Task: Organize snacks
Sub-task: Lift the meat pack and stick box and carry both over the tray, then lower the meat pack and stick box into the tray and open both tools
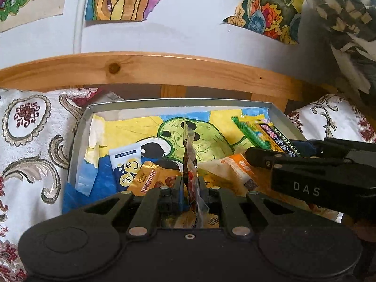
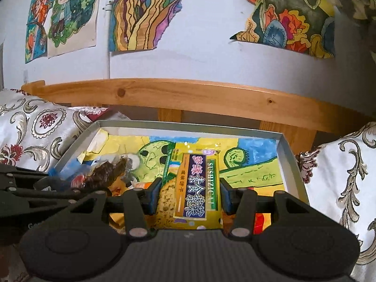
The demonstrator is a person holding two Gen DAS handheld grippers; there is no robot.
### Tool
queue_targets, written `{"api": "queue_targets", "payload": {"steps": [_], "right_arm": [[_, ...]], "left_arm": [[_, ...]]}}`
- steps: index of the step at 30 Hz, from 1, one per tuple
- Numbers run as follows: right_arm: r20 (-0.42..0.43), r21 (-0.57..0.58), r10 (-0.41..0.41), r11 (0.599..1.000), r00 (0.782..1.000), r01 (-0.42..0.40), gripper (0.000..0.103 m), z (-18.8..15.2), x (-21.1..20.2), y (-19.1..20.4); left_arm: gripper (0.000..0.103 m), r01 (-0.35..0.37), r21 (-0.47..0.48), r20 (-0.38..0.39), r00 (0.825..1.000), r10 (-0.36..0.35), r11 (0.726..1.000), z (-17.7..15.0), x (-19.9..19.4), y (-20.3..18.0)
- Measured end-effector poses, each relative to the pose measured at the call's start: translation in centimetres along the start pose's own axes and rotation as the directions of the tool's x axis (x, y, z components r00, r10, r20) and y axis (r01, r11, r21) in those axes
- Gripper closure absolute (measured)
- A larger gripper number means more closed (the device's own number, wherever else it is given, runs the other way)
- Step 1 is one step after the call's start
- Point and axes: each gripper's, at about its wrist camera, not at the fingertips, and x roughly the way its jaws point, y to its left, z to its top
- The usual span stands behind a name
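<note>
Above the box [image 1: 80,127], the left gripper [image 1: 190,185] is pinching a thin clear packet [image 1: 189,145] edge-on. The right gripper [image 2: 188,193] is clamping a yellow packet [image 2: 195,183] across its width. Both are light, crinkly and slippery; gripping at sealed edges is advised.

Snack packets [image 1: 150,176] lie in the box [image 1: 77,141], before the headboard [image 1: 164,70].

The grey box [image 2: 291,155] holds a yellow, green and blue drawing [image 2: 256,164]. The yellow packet [image 2: 199,185] bears a purple band; the cloth [image 1: 30,141] is white with dark-red scrollwork.
</note>
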Motion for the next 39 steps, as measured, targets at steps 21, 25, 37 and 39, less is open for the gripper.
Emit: {"api": "queue_targets", "payload": {"steps": [21, 25, 37, 39], "right_arm": [[0.097, 0.091, -0.050, 0.995, 0.994, 0.041, 0.003, 1.7, -5.7, -2.3], [0.128, 0.093, -0.064, 0.994, 0.990, 0.052, 0.000, 2.2, -8.1, -2.2], [0.128, 0.138, -0.045, 0.990, 0.991, 0.027, 0.000, 1.9, -14.3, -1.0], [0.132, 0.137, -0.044, 0.990, 0.990, 0.025, 0.000, 1.5, -15.2, -0.7]], "left_arm": [[0.006, -0.093, -0.098, 0.115, 0.988, 0.105, 0.991, 1.9, -5.7, 0.3], [0.001, -0.106, -0.111, 0.141, 0.983, 0.121, 0.988, 2.4, -8.2, 0.2], [0.001, -0.115, -0.108, 0.173, 0.976, 0.133, 0.987, 1.7, -15.1, -1.4], [0.001, -0.120, -0.104, 0.172, 0.976, 0.137, 0.987, 1.3, -16.0, -1.6]]}}
